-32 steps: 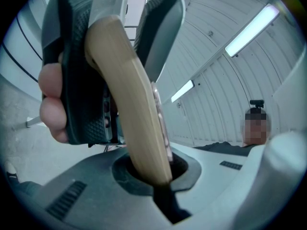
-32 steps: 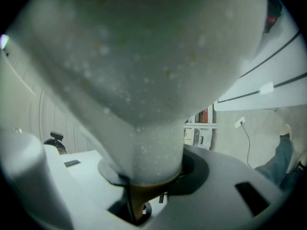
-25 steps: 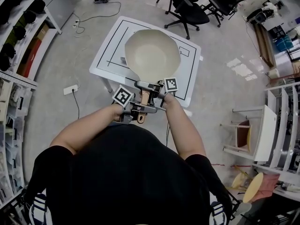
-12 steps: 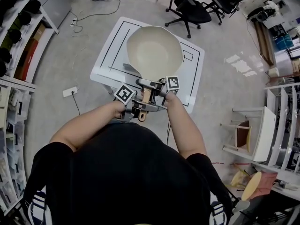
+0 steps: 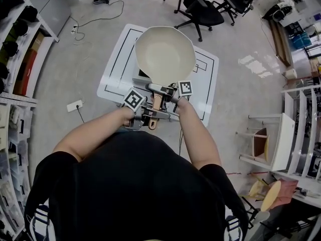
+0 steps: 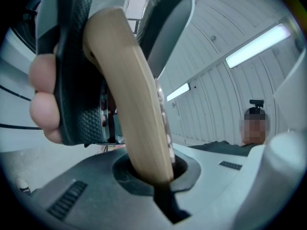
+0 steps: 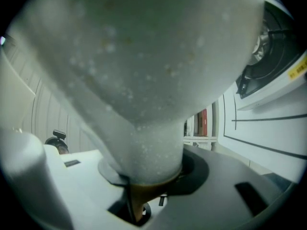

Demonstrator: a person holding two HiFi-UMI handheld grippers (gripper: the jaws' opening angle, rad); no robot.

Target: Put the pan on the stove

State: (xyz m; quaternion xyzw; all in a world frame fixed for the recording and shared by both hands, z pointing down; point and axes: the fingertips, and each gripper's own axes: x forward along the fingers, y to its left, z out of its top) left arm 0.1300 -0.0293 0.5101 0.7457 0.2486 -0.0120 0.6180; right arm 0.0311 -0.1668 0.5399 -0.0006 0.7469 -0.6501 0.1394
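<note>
At the bottom of the head view, the person's arms reach up the frame toward its middle. The left gripper (image 5: 149, 116) is clamped on the wooden end of the pan's handle (image 5: 156, 104); in the left gripper view the wood (image 6: 139, 114) is pinched tight between the closed jaws. Just above it in the frame, the right gripper (image 5: 161, 90) holds the neck of the same handle. In its own view the jaws close on the grey speckled neck (image 7: 151, 152) where it meets the wood.

The pan (image 5: 164, 54), cream inside and with nothing in it, is held in the air above centre, over a white table (image 5: 118, 67) marked with black lines. A dark shape (image 5: 142, 74) pokes out under the pan's lower left edge. It may be the stove, which the right gripper view shows more clearly at upper right (image 7: 268, 56).

Beyond, on the grey floor (image 5: 241, 84), are black chairs (image 5: 203, 9) at the top, shelves (image 5: 20, 44) on the left and a cable (image 5: 98, 18) at upper left.
</note>
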